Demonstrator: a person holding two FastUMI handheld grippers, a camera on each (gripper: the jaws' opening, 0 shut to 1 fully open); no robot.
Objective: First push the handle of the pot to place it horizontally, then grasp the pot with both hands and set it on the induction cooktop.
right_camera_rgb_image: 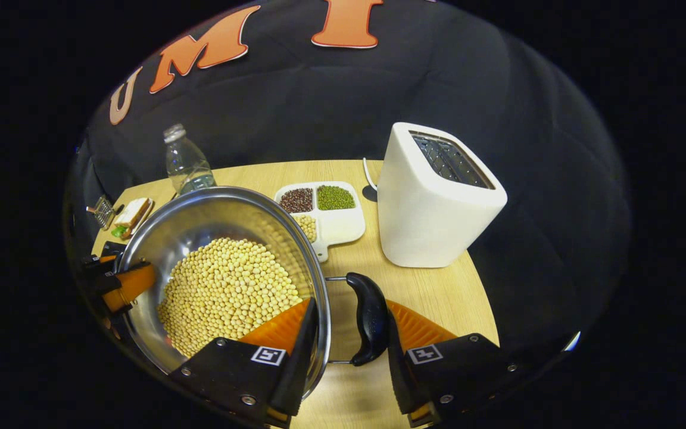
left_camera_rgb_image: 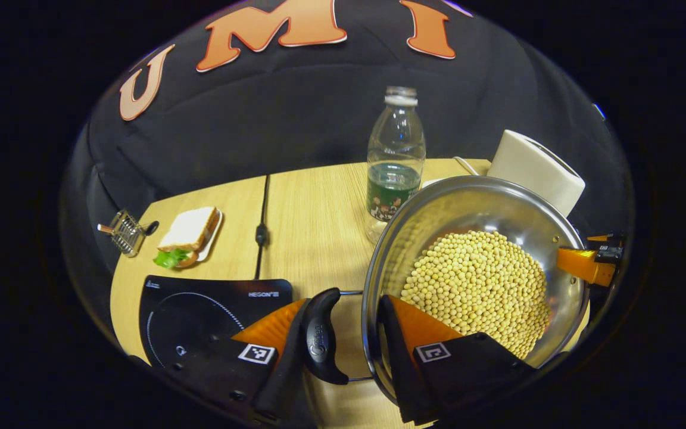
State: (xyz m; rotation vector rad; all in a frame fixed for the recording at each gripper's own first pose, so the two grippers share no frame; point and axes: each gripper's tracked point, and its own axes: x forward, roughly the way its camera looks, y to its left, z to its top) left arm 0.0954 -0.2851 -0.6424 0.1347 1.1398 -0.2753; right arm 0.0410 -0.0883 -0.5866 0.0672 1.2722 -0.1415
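Clear plastic bottle (left_camera_rgb_image: 395, 161) upright on pale wooden table (left_camera_rgb_image: 313, 208). White toaster (right_camera_rgb_image: 435, 199) beside white divided tray (right_camera_rgb_image: 325, 214) of beans. Sandwich on plate (left_camera_rgb_image: 190, 236); small wire rack (left_camera_rgb_image: 125, 231) at table edge

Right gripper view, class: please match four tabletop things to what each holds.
Things:
1. round steel pot
2. clear plastic bottle
3. white divided tray
4. white boxy toaster

Contents:
A. dark wire slots on top
B. heap of pale yellow beans
C. brown, green and yellow beans, in separate sections
D. a little clear liquid

Pairs: 1-B, 2-D, 3-C, 4-A
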